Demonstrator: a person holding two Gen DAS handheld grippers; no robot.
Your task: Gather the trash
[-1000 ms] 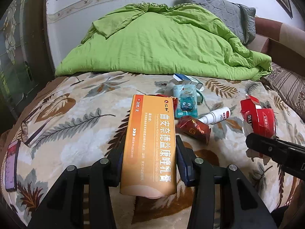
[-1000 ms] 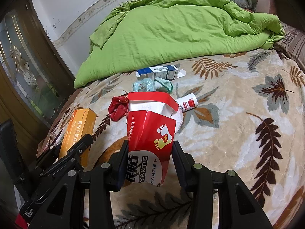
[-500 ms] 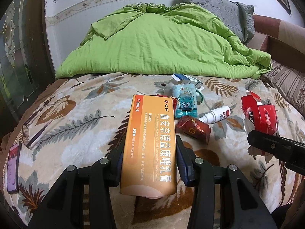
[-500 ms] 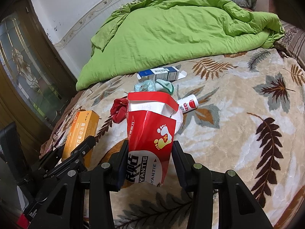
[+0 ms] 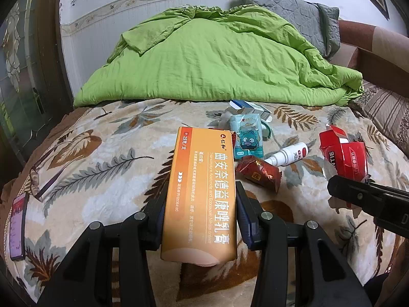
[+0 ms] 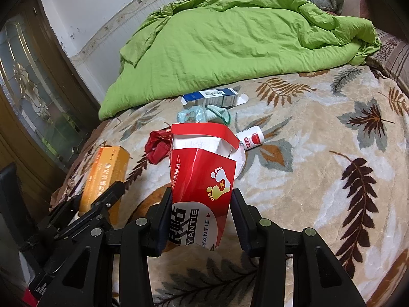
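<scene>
My left gripper (image 5: 200,204) is shut on an orange medicine box (image 5: 202,192) and holds it above the bed. My right gripper (image 6: 202,204) is shut on a torn red carton (image 6: 202,186) with foot prints on it. Each shows in the other view: the red carton (image 5: 343,153) at the right, the orange box (image 6: 106,176) at the left. On the leaf-patterned blanket (image 5: 102,179) lie a crumpled red wrapper (image 5: 258,174), a white spray bottle (image 5: 288,154), a teal cartoon packet (image 5: 246,138) and a blue-white box (image 6: 212,98).
A green duvet (image 5: 217,61) is heaped at the far side of the bed, with a grey pillow (image 5: 294,7) behind it. Glasses (image 5: 41,176) and a phone (image 5: 18,227) lie at the left edge. A wooden glass-panelled door (image 6: 30,97) stands on the left.
Both grippers keep their boxes. The views have shifted slightly; the right gripper with the red carton has drifted a little relative to the left one.
</scene>
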